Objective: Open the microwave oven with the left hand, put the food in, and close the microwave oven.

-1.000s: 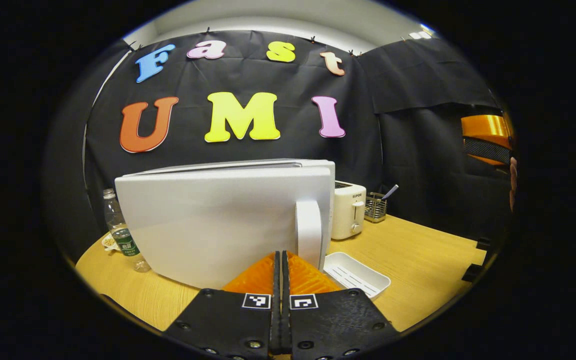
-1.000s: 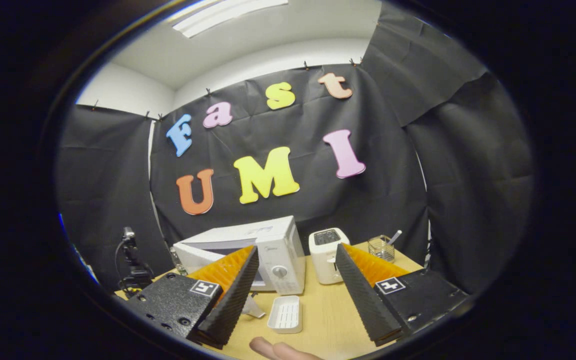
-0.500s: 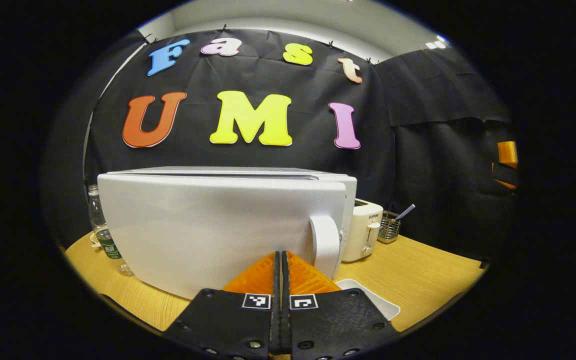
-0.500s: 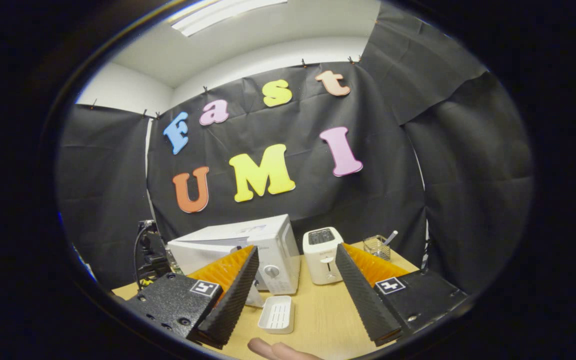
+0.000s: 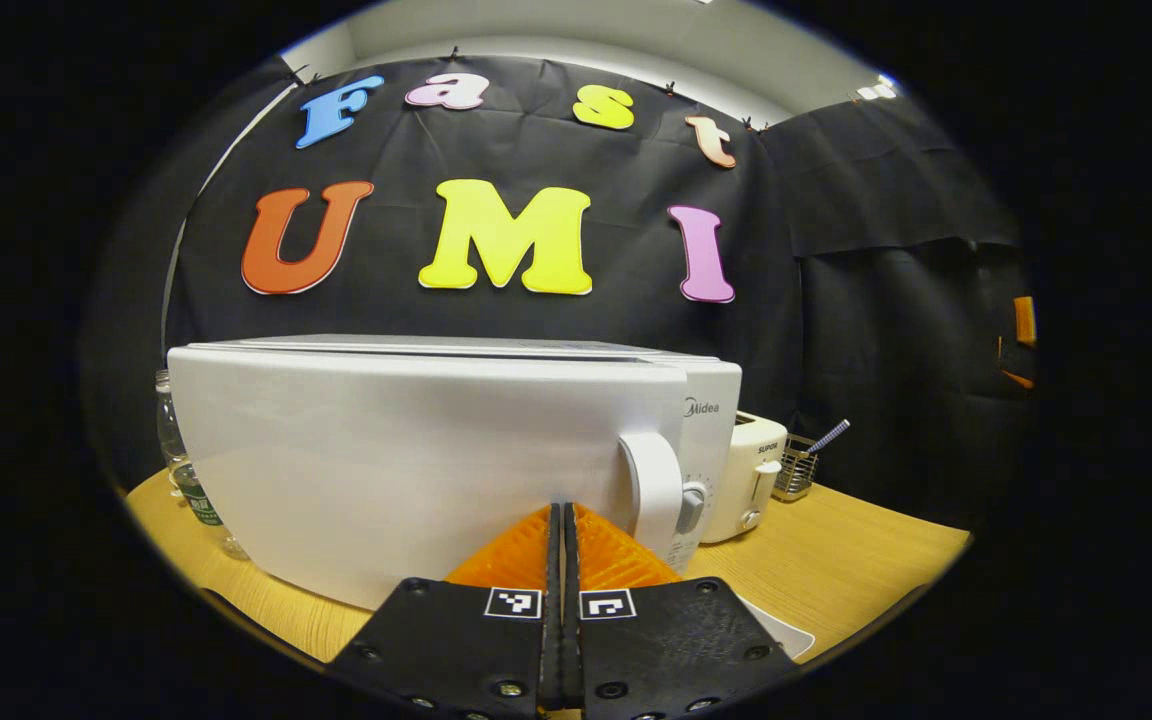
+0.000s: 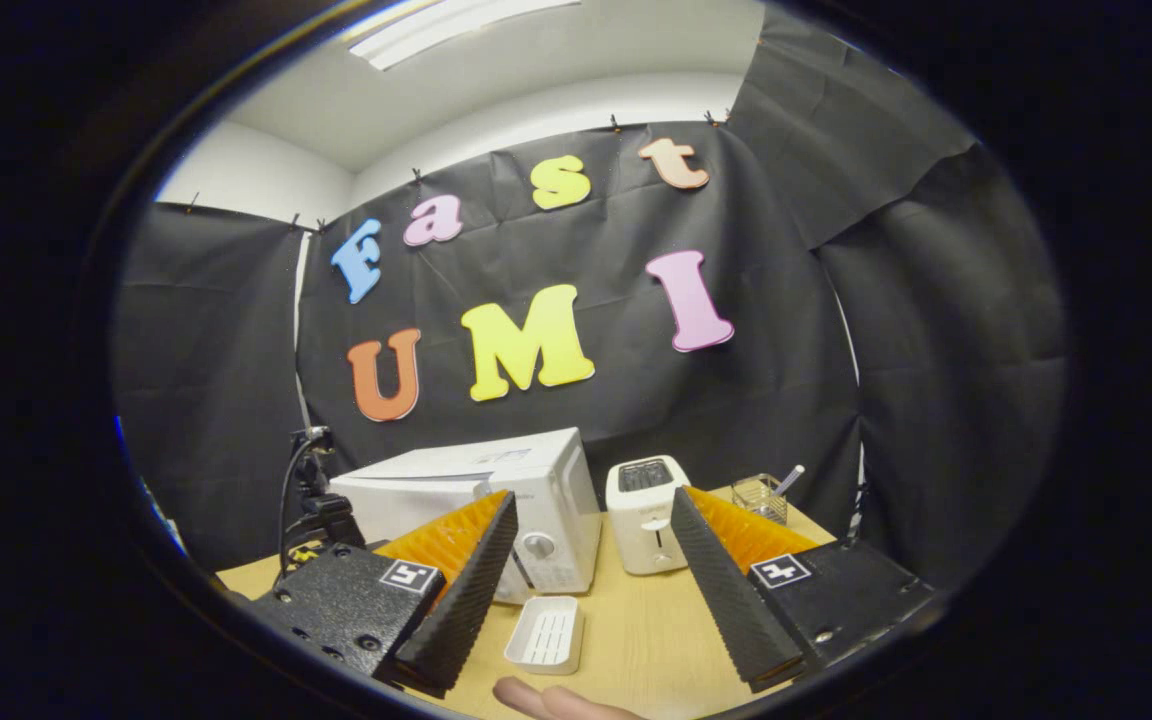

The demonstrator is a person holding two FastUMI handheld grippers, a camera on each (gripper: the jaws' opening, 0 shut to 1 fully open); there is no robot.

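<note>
Pressing close to the microwave (image 5: 416, 450), your left gripper (image 5: 562, 540) has its two fingers clamped together with nothing between them, their tips just short of the door, beside the curved handle (image 5: 654, 490). The door looks closed or very nearly so in the left gripper view, its edge lying along the panel with the round dial (image 5: 693, 497). A white toaster (image 5: 748, 475) stands just beyond the microwave on the wooden table (image 5: 836, 560), with a small wire basket (image 5: 796, 478) holding a utensil past that, and a plastic bottle (image 5: 181, 465) shows at the microwave's far side. Your right gripper (image 6: 591, 580) hangs well back from the table with its fingers spread wide and empty. Between them, in the right gripper view, you see the microwave (image 6: 496, 490), the toaster (image 6: 646, 515) to its right, and a white ribbed tray (image 6: 546, 634) lying on the table (image 6: 646, 640) in front of the microwave (whether any food sits in it cannot be told from here). A fingertip (image 6: 546, 700) shows at the bottom edge of that view.
</note>
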